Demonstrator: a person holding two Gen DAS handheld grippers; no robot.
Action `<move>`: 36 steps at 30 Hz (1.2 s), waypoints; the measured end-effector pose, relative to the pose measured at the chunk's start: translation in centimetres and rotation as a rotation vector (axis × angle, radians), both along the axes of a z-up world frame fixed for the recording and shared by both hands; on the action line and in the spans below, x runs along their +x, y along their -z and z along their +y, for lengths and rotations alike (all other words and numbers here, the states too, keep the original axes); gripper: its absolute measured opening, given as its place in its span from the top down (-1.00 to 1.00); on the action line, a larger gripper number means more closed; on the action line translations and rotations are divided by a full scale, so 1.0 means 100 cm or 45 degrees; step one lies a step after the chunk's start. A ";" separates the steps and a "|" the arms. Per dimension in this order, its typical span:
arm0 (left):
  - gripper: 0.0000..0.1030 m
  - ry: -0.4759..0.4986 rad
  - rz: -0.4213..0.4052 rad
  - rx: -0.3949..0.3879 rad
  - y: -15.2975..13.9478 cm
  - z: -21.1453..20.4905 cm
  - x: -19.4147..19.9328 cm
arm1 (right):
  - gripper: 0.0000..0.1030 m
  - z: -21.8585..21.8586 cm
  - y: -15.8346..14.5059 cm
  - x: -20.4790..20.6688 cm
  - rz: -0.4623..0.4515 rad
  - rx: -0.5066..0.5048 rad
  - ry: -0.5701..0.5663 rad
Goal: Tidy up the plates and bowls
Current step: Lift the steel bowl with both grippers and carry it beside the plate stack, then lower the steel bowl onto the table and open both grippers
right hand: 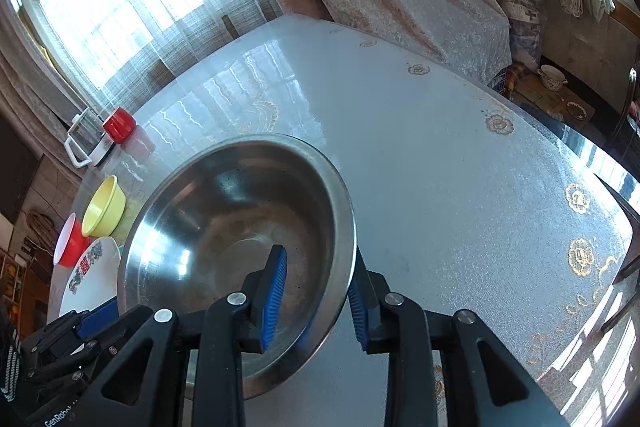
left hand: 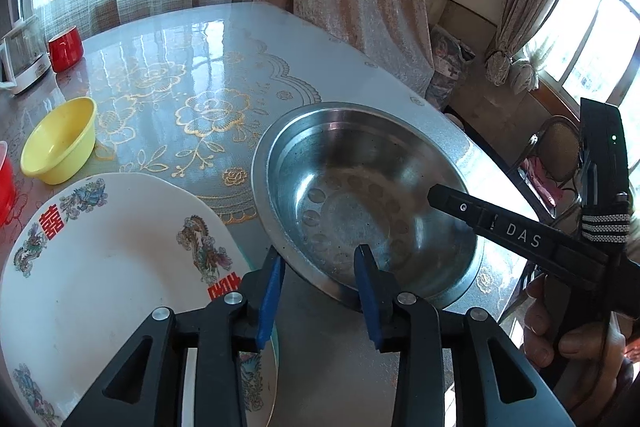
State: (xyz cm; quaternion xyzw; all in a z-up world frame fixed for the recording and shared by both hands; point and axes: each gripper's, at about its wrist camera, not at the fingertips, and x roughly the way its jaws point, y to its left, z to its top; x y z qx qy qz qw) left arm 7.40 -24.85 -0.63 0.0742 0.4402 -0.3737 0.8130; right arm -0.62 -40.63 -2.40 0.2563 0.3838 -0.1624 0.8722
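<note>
A wide steel bowl (left hand: 360,195) (right hand: 224,219) rests on the table near its right edge. My left gripper (left hand: 320,263) straddles the bowl's near rim, with one blue pad outside and one inside and a gap on both sides, so it is open. My right gripper (right hand: 319,255) straddles the right rim the same way, also open; one of its fingers (left hand: 480,215) reaches over the bowl in the left wrist view. A white plate (left hand: 100,267) (right hand: 88,279) with dragons and red characters lies just left of the bowl. Beyond it sit a yellow bowl (left hand: 60,143) (right hand: 104,207) and a red bowl (left hand: 4,183) (right hand: 70,243).
The table (left hand: 200,67) (right hand: 440,167) has a glossy floral cover. A red cup (left hand: 66,47) (right hand: 119,125) and a white-handled glass jug (left hand: 22,55) (right hand: 86,139) stand at its far left. A chair (left hand: 556,147) stands past the right edge. A person's hand (left hand: 560,331) holds the right gripper.
</note>
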 end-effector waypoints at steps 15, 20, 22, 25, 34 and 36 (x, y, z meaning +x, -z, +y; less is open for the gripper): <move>-0.15 0.097 -0.014 0.028 -0.005 0.002 -0.024 | 0.26 0.002 -0.006 0.002 0.007 -0.102 0.036; -0.26 0.133 -0.004 0.052 -0.007 0.003 -0.033 | 0.25 0.003 -0.008 0.003 0.007 -0.128 0.040; -0.26 0.128 -0.005 0.026 -0.011 0.009 -0.035 | 0.25 0.005 -0.007 0.003 0.018 -0.139 0.038; -0.26 0.110 -0.007 -0.023 -0.019 0.023 -0.034 | 0.25 0.006 -0.009 0.002 0.010 -0.150 0.041; -0.24 -0.035 -0.114 -0.162 -0.056 0.074 -0.020 | 0.25 0.012 -0.022 0.005 -0.028 -0.215 0.052; -0.24 -0.089 -0.132 -0.167 -0.060 0.087 -0.013 | 0.24 0.017 -0.029 0.008 -0.046 -0.246 0.042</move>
